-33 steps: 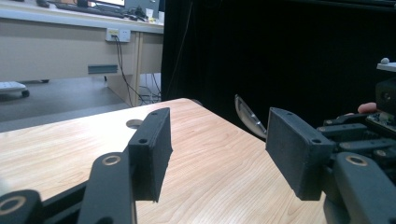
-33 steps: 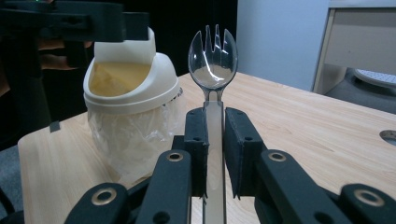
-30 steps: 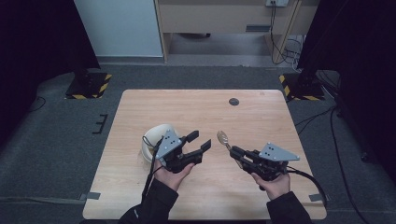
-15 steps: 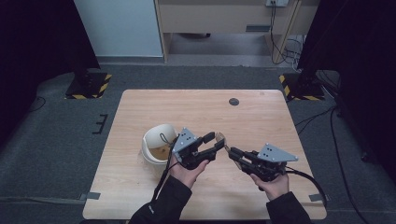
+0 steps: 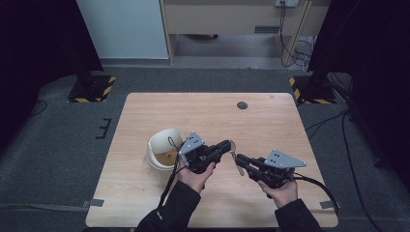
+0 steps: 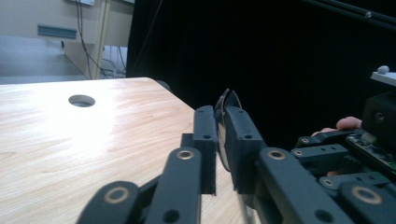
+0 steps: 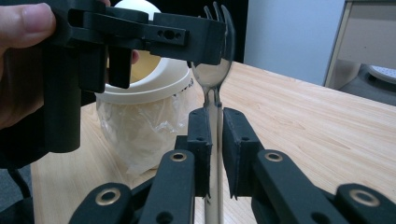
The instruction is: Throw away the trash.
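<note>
A metal fork [image 5: 236, 157] is held upright-tilted between both grippers near the table's front middle. My right gripper [image 5: 240, 161] is shut on its handle [image 7: 213, 140], and the tines [image 7: 219, 18] rise above the jaws. My left gripper [image 5: 227, 145] is shut on the fork's head [image 6: 229, 100], which pokes out past the narrow gap in the left gripper view [image 6: 222, 114]. In the right gripper view [image 7: 212, 116], the left gripper crosses the top of the frame, with a hand behind it. A white bowl [image 5: 162, 145] with crumpled clear film under it [image 7: 144, 126] stands just left of the left gripper.
The wooden table [image 5: 203, 116] has a round cable hole [image 5: 242, 105] at the far middle. Beyond it stand a white panel [image 5: 123, 29] and a wooden cabinet [image 5: 232, 17]. Yellow-black striped stand bases [image 5: 92, 87] sit on the floor at both far corners.
My left gripper has moved right, away from the bowl, and shut on the fork's head. The right gripper has stayed put with the handle in it.
</note>
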The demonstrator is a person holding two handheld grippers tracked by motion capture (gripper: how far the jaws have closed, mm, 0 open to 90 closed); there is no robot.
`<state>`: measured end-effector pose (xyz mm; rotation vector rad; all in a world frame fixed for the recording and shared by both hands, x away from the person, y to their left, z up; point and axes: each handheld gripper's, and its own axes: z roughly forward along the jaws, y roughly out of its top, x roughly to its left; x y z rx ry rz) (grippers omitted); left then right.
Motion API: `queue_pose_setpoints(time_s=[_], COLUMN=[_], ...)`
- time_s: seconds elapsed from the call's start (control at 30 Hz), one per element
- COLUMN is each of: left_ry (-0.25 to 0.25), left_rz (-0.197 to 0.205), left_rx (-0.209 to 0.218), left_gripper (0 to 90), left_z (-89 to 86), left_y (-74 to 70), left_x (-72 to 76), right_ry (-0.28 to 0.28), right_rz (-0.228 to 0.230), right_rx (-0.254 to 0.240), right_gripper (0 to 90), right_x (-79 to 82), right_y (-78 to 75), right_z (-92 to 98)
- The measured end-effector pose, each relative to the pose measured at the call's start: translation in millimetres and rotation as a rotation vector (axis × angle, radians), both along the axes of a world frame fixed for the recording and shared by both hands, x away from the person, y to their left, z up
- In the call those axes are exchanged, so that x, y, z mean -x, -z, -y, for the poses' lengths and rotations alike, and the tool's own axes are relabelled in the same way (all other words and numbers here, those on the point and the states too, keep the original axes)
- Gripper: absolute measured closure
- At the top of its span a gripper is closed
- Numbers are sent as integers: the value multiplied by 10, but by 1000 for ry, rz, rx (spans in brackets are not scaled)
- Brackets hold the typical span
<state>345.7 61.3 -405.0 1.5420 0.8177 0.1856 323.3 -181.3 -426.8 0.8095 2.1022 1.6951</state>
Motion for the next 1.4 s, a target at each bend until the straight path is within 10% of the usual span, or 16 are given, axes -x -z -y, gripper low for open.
queue_pose_setpoints(time_s=[0.57,1.03,1.4], left_ry=[-45,-144,-207], left_rz=[121,234,253], left_rx=[-27,-37,-73], left_gripper=[860,859,859], left_z=[-482,-1299,-1591], left_y=[-257,-494,-487], left_x=[156,396,385], right_ry=[66,253,314], right_rz=[-15,-82,-143], right_rx=[-33,177,267], right_gripper=[610,458,417], right_x=[-52,-202,-279], right_y=[-16,268,476], right_z=[175,430,559])
